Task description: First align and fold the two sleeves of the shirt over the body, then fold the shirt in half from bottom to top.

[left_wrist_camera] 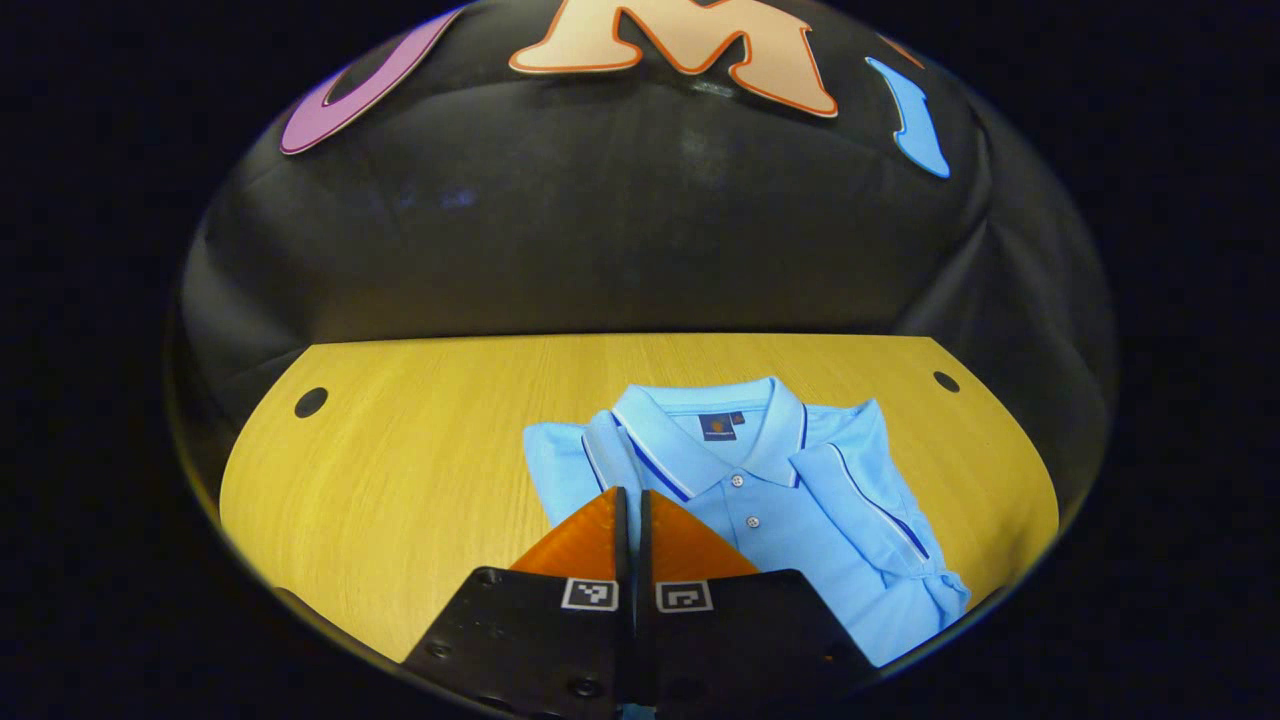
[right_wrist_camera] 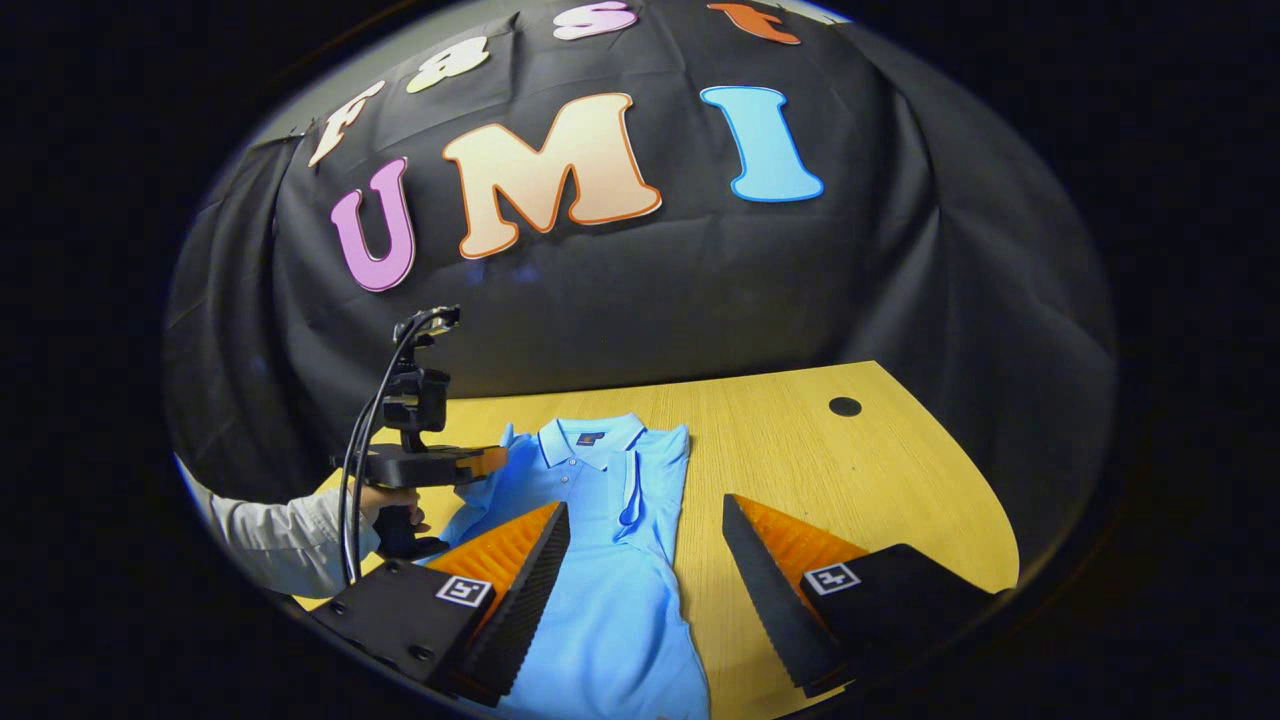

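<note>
Right gripper view: light blue shirt (right_wrist_camera: 600, 560) flat at lower centre on wooden table (right_wrist_camera: 880, 480), right sleeve (right_wrist_camera: 625, 485) already over body. Left gripper (right_wrist_camera: 490, 462) at mid left, fingers together, seemingly pinching left sleeve (left_wrist_camera: 560, 465). Right gripper (right_wrist_camera: 645, 545) wide open, empty. Next, probably: carry left sleeve across, align.

shirt (right_wrist_camera: 610, 600) hem: cut off below | left sleeve tip: hidden behind left gripper (left_wrist_camera: 632, 495)

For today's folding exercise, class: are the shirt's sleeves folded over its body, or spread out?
Folded. On the shirt, the right sleeve lies across the chest; the left sleeve lies folded beside the collar.
</note>
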`<state>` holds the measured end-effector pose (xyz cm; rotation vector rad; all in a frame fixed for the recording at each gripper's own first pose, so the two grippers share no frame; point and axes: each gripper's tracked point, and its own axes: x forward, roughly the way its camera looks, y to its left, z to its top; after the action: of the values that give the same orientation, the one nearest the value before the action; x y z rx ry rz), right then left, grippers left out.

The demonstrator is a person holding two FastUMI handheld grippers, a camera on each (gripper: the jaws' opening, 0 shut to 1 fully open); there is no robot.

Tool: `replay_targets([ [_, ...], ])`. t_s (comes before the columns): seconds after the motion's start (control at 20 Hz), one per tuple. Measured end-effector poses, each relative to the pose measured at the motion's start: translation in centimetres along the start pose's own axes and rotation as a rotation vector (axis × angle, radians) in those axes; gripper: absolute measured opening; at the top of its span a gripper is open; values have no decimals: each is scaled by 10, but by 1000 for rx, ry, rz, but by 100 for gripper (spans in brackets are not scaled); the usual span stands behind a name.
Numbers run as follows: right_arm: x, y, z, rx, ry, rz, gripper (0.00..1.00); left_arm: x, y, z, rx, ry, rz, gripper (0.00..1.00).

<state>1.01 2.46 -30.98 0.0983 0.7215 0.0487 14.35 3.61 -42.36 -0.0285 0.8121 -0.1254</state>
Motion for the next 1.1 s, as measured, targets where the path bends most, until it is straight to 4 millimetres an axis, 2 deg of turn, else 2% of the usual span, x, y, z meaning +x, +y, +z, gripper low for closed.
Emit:
replay_targets([
  [0.05,2,3,0,0,-4,-1,97,1,-9,-2,6,1,-37,0],
  [0.15,8,5,-1,-6,-14,-15,97,-3,-20,-4,32,2,-72,17],
  [0.3,8,10,-1,-18,-35,-36,98,-33,-24,9,63,-68,-71,95],
  [0.4,-1,11,4,-43,-79,-47,97,-63,-22,13,34,-96,-64,95],
  [0.5,-15,16,2,-62,-103,-25,97,-98,-12,18,19,-136,-17,95],
  [0.7,-48,15,-12,-86,-113,3,97,-175,0,8,1,-187,44,94],
  [0.9,-86,8,-39,-111,-102,6,97,-238,10,-24,-12,-209,93,94],
  [1.1,-118,-3,-76,-121,-74,-16,97,-279,14,-77,-9,-176,110,94],
])
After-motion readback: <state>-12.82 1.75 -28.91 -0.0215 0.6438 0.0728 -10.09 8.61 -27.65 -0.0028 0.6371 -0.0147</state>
